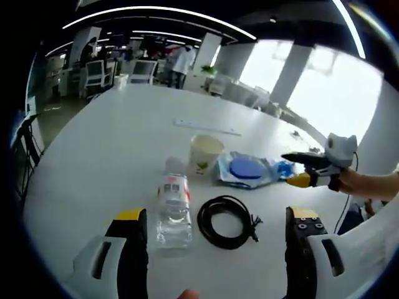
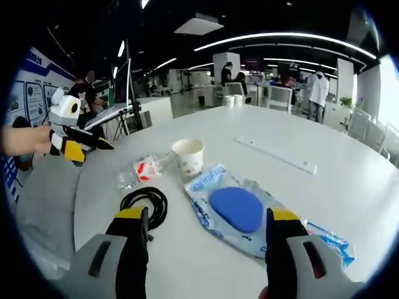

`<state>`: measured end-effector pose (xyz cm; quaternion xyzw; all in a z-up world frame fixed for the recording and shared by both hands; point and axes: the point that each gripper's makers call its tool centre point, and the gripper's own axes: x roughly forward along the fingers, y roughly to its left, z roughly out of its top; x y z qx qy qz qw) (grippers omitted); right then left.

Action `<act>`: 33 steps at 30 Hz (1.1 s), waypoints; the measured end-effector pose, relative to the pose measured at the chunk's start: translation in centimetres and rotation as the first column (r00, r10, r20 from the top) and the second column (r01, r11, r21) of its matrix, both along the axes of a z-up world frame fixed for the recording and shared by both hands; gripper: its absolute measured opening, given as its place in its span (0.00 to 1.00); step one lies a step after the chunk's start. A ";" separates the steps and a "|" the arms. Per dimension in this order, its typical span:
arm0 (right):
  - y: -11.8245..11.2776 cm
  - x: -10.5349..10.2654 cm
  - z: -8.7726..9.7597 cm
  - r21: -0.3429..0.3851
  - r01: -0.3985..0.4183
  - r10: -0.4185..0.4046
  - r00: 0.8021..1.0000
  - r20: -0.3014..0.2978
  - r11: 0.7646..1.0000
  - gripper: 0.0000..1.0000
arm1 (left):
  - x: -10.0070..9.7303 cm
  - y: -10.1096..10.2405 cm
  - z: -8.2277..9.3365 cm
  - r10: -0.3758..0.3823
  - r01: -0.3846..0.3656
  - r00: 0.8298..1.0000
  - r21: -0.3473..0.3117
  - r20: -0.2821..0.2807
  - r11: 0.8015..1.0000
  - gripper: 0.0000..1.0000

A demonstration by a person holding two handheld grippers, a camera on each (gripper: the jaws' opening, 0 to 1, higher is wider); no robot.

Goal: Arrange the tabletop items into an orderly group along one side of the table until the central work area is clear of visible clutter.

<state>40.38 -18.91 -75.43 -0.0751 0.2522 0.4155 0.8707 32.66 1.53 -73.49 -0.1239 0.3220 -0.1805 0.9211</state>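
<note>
On the white table (image 1: 106,156) a clear water bottle (image 1: 173,208) lies on its side beside a black coiled cable (image 1: 225,221). Behind them stand a paper cup (image 1: 204,154) and a plastic bag with a blue pad (image 1: 246,169). My left gripper (image 1: 217,215) is open, its jaws either side of bottle and cable, short of both. The right gripper (image 1: 302,169) comes in from the right near the bag. In the right gripper view, my right gripper (image 2: 207,215) is open just before the bag (image 2: 240,208), with the cable (image 2: 144,202), bottle (image 2: 142,169), cup (image 2: 189,156) and left gripper (image 2: 78,142) to the left.
A long white power strip (image 1: 206,127) (image 2: 277,154) lies farther back on the table. The table's curved edge (image 2: 78,205) runs close on the near side. Chairs (image 1: 93,73) and people stand beyond the far edge. A monitor (image 2: 121,81) stands on a neighbouring desk.
</note>
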 end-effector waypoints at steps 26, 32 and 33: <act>-1.5 -0.8 -2.1 0.016 0.044 -0.043 0.996 -0.076 0.999 0.71 | 4.9 0.9 -3.7 0.046 -0.034 0.993 0.107 -0.110 0.994 0.80; -1.6 -1.1 -2.6 0.028 0.057 -0.054 0.993 -0.100 0.998 0.70 | 5.6 0.7 -4.8 0.049 -0.034 0.988 0.104 -0.144 0.994 0.79; -1.6 -1.1 -2.7 0.029 0.061 -0.058 0.993 -0.103 0.998 0.69 | 5.7 0.7 -5.1 0.050 -0.034 0.988 0.109 -0.147 0.993 0.78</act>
